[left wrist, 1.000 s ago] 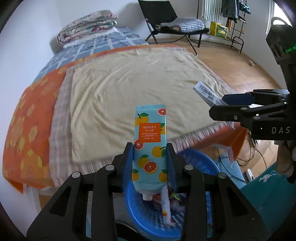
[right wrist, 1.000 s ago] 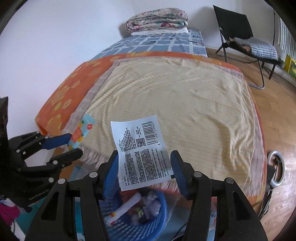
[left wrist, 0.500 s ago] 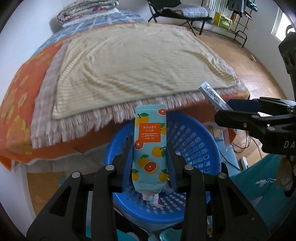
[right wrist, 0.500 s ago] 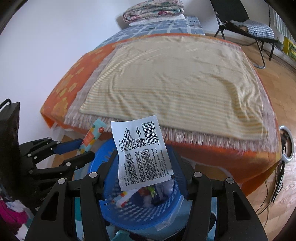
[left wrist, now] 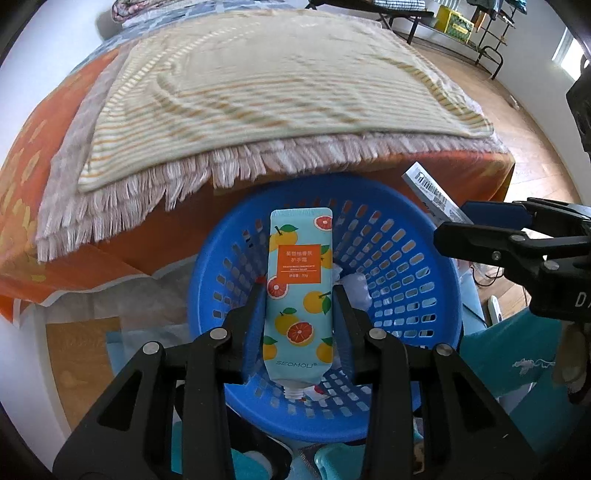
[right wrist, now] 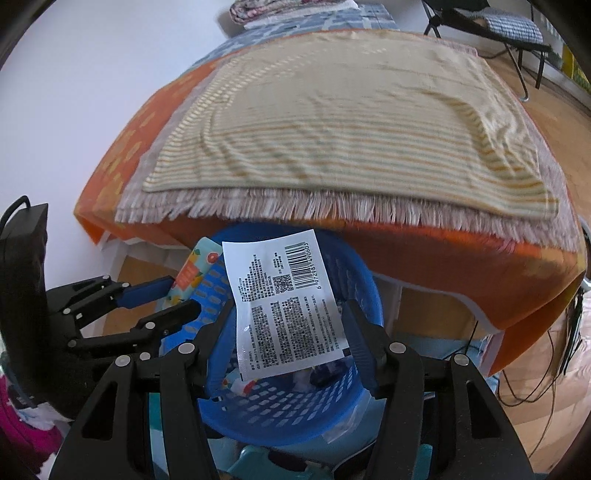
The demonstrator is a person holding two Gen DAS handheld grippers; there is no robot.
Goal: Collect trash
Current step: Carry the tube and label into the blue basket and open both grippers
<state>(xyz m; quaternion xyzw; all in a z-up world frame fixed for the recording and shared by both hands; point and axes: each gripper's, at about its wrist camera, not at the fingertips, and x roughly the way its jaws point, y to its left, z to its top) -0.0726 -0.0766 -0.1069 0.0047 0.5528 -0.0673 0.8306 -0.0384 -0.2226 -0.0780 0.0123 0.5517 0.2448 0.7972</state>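
My left gripper (left wrist: 299, 299) is shut on a light blue hand cream tube (left wrist: 300, 295) printed with oranges, cap end toward me. It hangs over the blue perforated basket (left wrist: 417, 295). My right gripper (right wrist: 290, 314) is shut on a white printed packet (right wrist: 286, 306) with a barcode, held over the same basket (right wrist: 280, 413). The right gripper also shows in the left wrist view (left wrist: 480, 225) at the right, packet edge (left wrist: 430, 188) sticking out. The left gripper shows in the right wrist view (right wrist: 177, 295) with the tube (right wrist: 192, 273). Some trash (left wrist: 358, 288) lies in the basket.
The bed's edge with a fringed striped blanket (left wrist: 258, 85) over an orange cover (right wrist: 461, 258) overhangs just behind the basket. A teal object (left wrist: 517, 354) is at the right, wood floor (right wrist: 554, 413) and cables (right wrist: 565, 332) further right. A black chair (right wrist: 491, 18) stands far back.
Both grippers have come down and tilted from above the bed to over the blue basket, which now fills the lower middle of both views. Both still hold their items.
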